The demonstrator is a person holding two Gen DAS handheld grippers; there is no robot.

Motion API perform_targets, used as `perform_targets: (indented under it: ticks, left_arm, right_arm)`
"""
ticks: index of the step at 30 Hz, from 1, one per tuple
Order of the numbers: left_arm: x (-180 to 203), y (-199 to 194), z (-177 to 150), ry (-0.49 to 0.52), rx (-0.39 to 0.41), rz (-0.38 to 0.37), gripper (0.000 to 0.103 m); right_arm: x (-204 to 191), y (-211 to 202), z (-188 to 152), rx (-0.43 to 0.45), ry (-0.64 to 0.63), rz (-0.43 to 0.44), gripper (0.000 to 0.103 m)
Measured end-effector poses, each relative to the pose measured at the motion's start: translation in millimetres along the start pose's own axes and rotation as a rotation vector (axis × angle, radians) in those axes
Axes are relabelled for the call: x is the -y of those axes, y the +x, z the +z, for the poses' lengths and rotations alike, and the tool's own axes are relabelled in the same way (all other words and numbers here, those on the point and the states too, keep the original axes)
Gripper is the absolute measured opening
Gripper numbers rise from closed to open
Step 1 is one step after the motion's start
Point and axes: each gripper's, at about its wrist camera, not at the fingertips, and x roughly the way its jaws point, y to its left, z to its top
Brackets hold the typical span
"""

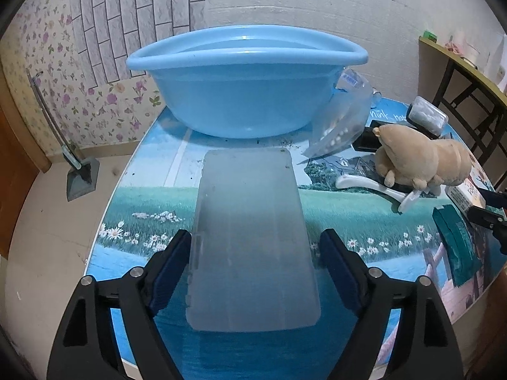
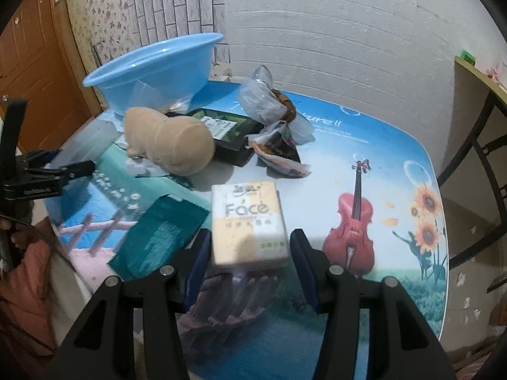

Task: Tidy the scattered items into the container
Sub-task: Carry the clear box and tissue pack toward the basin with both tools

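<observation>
Straddling a frosted plastic case point(image 1: 253, 247) that lies flat on the picture-printed table point(image 1: 364, 221), the left gripper point(image 1: 255, 253) has its jaws released, with a gap showing on the right side; the left pad is close to the case's edge, and contact there cannot be told. Beyond the case sits the light blue basin point(image 1: 247, 88), with a clear plastic bag point(image 1: 342, 120) leaning on its right side.

The right gripper point(image 2: 250, 253) likewise stands spread around a "Face" tissue pack point(image 2: 248, 221), its pads apart from the pack's sides. Just left of the pack lies a teal sachet point(image 2: 158, 237). Farther back rest a tan plush toy point(image 2: 168, 139), a dark green box point(image 2: 231, 133) and crumpled wrappers point(image 2: 279, 152), with the basin point(image 2: 152, 72) behind them.
</observation>
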Motion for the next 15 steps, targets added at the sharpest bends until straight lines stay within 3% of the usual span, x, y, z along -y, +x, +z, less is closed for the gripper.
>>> perform_targets:
  ticks: [2,3,4,5,10,15]
  left_arm:
    - [-1,-1,0,-0.003,0.011,-0.010,0.076]
    - [0,-2,0,-0.001,0.018,-0.010,0.065]
    - [-1,-3,0,-0.002,0.021,-0.014,0.062]
    - [-2,-3,0,-0.003,0.019,-0.025,0.062]
    - [-3,-13,-3,-0.018,0.048,-0.038,0.062]
    - [-1,-43,3,-0.019,0.127,-0.043,0.062]
  right_arm:
    - [2,4,1,0.004,0.008,0.010,0.051]
    - [2,6,1,0.005,0.014,0.021,0.051]
    - [3,8,3,0.008,0.016,0.026,0.050]
    - [3,6,2,0.024,0.021,0.030,0.045]
    - [5,-13,4,0.101,0.019,0.042,0.045]
    - [0,-44,13,0.210,0.001,0.075,0.045]
